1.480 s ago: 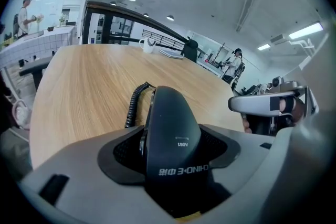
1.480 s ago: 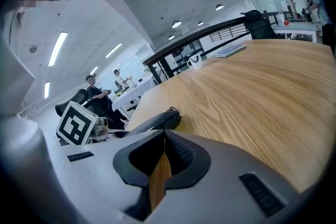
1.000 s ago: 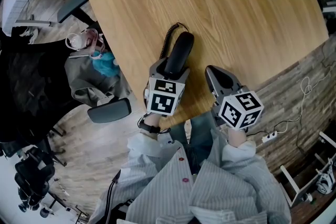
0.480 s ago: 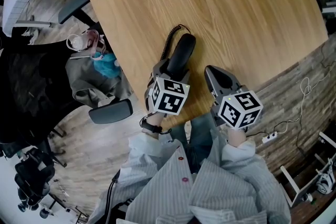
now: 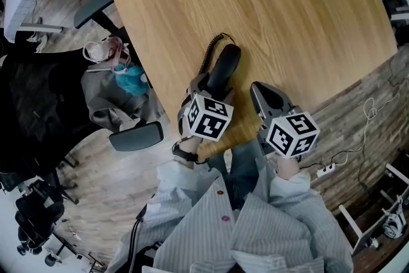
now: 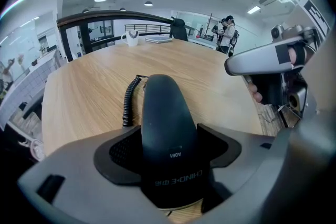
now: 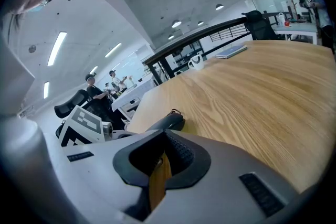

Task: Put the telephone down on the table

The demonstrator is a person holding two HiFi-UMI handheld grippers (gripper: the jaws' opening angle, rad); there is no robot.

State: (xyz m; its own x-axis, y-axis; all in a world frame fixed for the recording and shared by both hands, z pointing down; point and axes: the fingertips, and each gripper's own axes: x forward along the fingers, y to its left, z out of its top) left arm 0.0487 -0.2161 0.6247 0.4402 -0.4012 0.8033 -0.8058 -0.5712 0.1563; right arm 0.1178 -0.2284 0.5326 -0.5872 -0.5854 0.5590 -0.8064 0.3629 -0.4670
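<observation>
A black telephone handset lies lengthwise between the jaws of my left gripper, which is shut on its near end. Its coiled cord trails off over the wooden table. In the left gripper view the handset points away over the tabletop with the cord on its left. Whether its far end touches the wood I cannot tell. My right gripper hovers beside it on the right, shut with nothing held. In the right gripper view only a thin slit shows between the jaws of my right gripper.
The table's near edge runs just under both grippers. A grey office chair and a heap of bags sit off the table's left side. A white mug and a laptop stand at the far end. People stand beyond.
My left gripper has slid the handset slightly right and farther over the table, and its marker cube has turned. The right gripper has stayed put.
</observation>
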